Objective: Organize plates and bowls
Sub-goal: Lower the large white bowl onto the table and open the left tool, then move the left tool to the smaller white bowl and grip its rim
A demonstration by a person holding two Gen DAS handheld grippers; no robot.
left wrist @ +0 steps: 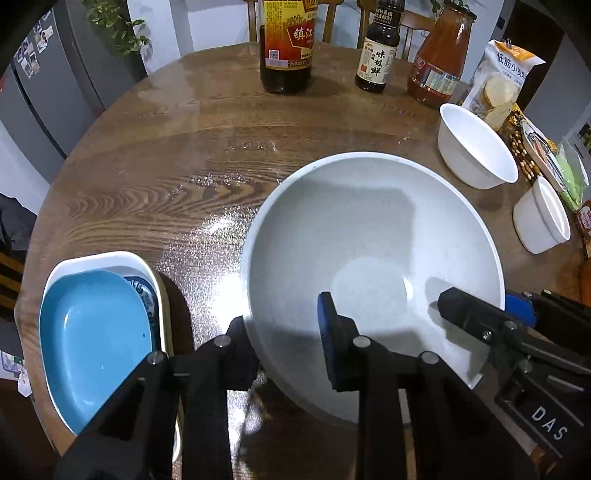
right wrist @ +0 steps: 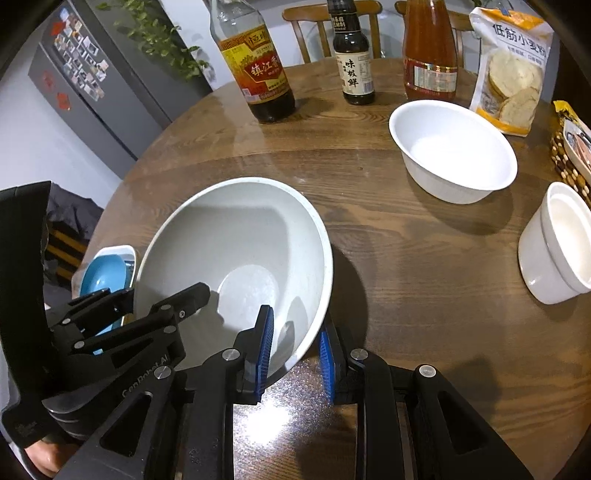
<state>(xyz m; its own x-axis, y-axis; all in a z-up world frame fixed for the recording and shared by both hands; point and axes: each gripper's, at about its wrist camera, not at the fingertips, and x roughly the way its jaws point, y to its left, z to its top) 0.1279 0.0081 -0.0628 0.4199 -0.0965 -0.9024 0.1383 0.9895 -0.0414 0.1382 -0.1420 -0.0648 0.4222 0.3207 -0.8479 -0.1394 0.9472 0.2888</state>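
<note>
A large grey speckled bowl (left wrist: 369, 236) (right wrist: 236, 236) is tilted above the wooden table (right wrist: 369, 184). My left gripper (left wrist: 284, 332) straddles its near-left rim, one finger inside and one outside. My right gripper (right wrist: 295, 350) straddles its right rim, blue pads (right wrist: 264, 343) on both sides; it also shows in the left wrist view (left wrist: 480, 314). A blue plate (left wrist: 92, 343) lies in a white square dish (left wrist: 110, 258) at the left edge. A white bowl (right wrist: 454, 151) and a small white cup-bowl (right wrist: 554, 243) stand at the right.
Three bottles (right wrist: 258, 74) stand in a row at the table's far side. A flour bag (right wrist: 513, 70) and snack packets (right wrist: 572, 147) lie at the far right. A grey fridge (right wrist: 92, 92) and wooden chairs (right wrist: 310, 29) are beyond the table.
</note>
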